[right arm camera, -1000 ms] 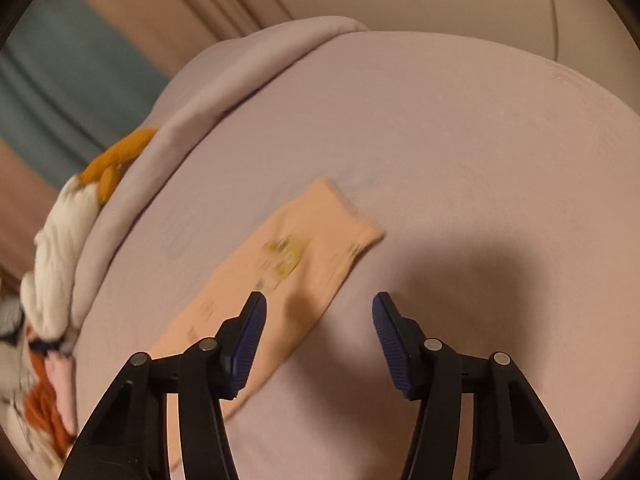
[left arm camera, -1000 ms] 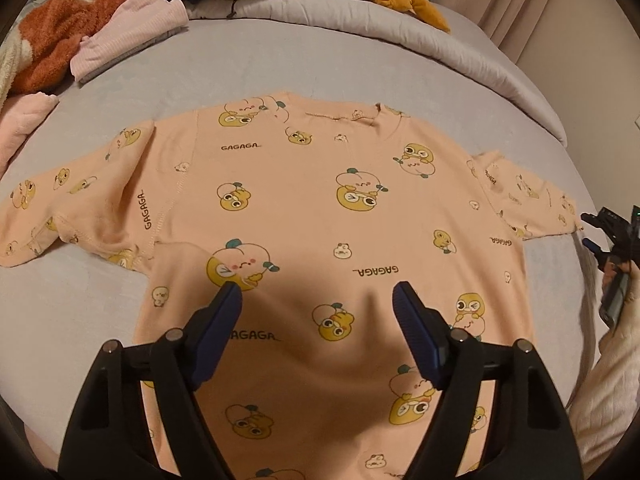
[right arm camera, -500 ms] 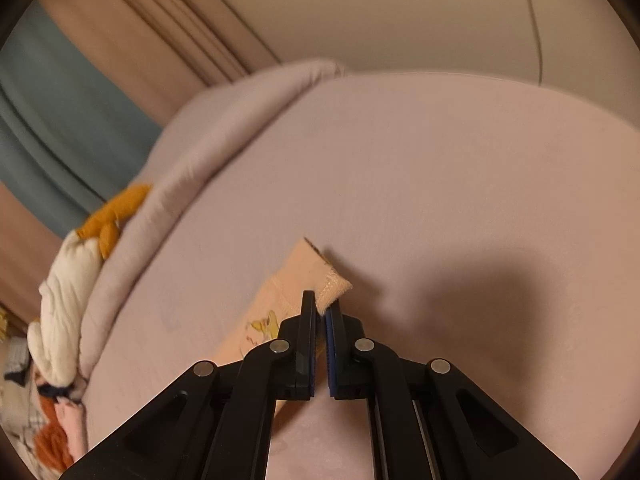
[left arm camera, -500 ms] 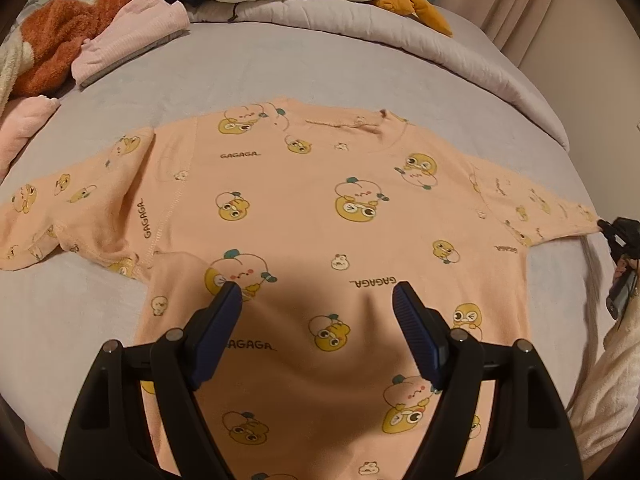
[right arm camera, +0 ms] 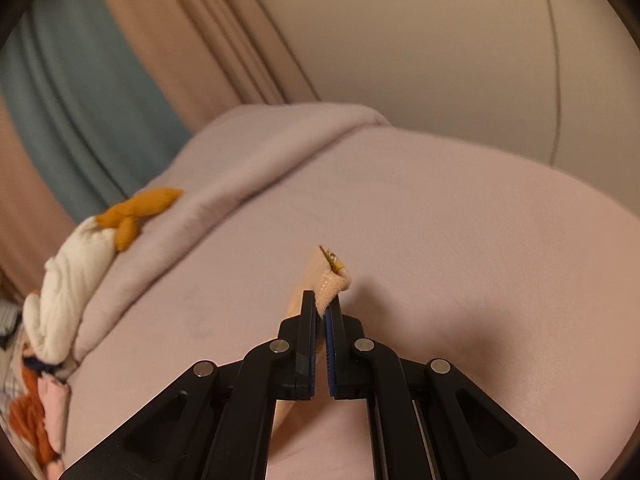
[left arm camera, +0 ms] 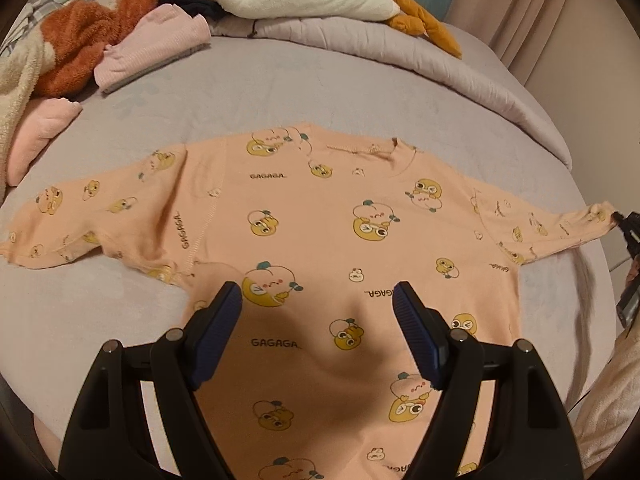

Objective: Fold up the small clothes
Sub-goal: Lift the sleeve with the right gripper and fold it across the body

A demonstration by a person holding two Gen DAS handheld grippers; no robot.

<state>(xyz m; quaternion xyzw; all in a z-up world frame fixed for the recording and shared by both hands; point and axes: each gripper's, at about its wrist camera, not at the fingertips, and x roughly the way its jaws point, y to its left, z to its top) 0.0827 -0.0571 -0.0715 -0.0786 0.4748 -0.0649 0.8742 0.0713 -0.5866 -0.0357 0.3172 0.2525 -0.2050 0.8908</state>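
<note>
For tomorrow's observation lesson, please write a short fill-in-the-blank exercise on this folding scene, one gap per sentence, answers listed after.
1. The right tongs are shut on the cuff of the shirt's ____.
2. The peach shirt lies spread flat on the ____.
3. The left tongs hover over the shirt with their jaws ____.
4. The word printed repeatedly on the shirt is ____.

Answers: sleeve; bed; open; GAGAGA

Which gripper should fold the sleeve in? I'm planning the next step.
Right: the right gripper is shut on the sleeve cuff; the left gripper hangs open over the shirt.
</note>
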